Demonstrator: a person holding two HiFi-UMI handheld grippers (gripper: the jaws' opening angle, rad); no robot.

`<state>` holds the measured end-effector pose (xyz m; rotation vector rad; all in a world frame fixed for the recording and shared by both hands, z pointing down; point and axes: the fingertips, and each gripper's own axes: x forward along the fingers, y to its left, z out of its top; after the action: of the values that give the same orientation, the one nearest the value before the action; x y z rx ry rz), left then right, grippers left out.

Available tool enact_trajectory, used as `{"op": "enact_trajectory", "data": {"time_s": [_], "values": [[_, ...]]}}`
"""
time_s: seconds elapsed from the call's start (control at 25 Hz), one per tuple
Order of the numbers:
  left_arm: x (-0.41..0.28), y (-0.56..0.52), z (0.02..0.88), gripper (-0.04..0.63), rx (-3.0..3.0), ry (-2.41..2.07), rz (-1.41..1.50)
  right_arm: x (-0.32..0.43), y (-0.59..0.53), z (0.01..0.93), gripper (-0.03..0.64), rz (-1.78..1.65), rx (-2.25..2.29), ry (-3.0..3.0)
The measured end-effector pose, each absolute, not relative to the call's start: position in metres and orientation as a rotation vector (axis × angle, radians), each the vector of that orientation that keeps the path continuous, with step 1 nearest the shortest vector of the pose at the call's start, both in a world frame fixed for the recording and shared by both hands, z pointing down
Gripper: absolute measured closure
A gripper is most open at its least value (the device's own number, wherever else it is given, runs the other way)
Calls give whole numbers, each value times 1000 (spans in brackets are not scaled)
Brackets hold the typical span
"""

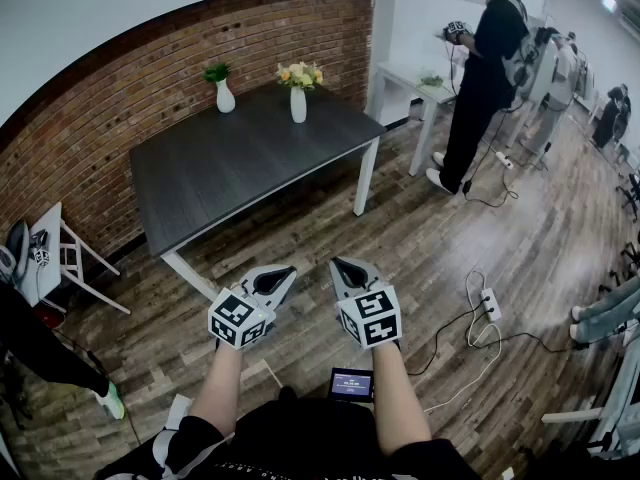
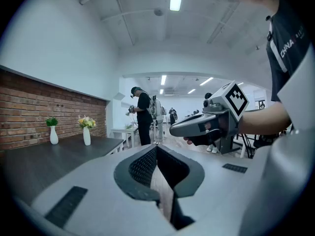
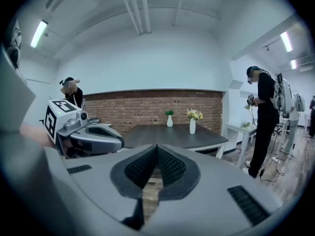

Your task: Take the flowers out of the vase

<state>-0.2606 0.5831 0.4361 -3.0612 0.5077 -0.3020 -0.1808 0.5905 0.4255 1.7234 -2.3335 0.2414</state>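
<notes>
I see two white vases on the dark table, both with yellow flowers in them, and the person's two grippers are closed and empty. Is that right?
Not quite. Only one vase holds yellow flowers; the other vase holds a green sprig, as the head view shows. The rest is right: both are white, on the dark table, and the left gripper and right gripper are closed and empty.

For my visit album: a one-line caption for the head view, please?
Both shut and empty, the left gripper and right gripper face a dark table holding a vase of flowers.
</notes>
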Motion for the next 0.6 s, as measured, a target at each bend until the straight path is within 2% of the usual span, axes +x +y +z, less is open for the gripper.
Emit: {"op": "enact_trajectory", "data": {"time_s": [0.6], "values": [[-255,579,441,591,-3064,532,-274,-175,590,432,611,292,1716,-2392]]}}
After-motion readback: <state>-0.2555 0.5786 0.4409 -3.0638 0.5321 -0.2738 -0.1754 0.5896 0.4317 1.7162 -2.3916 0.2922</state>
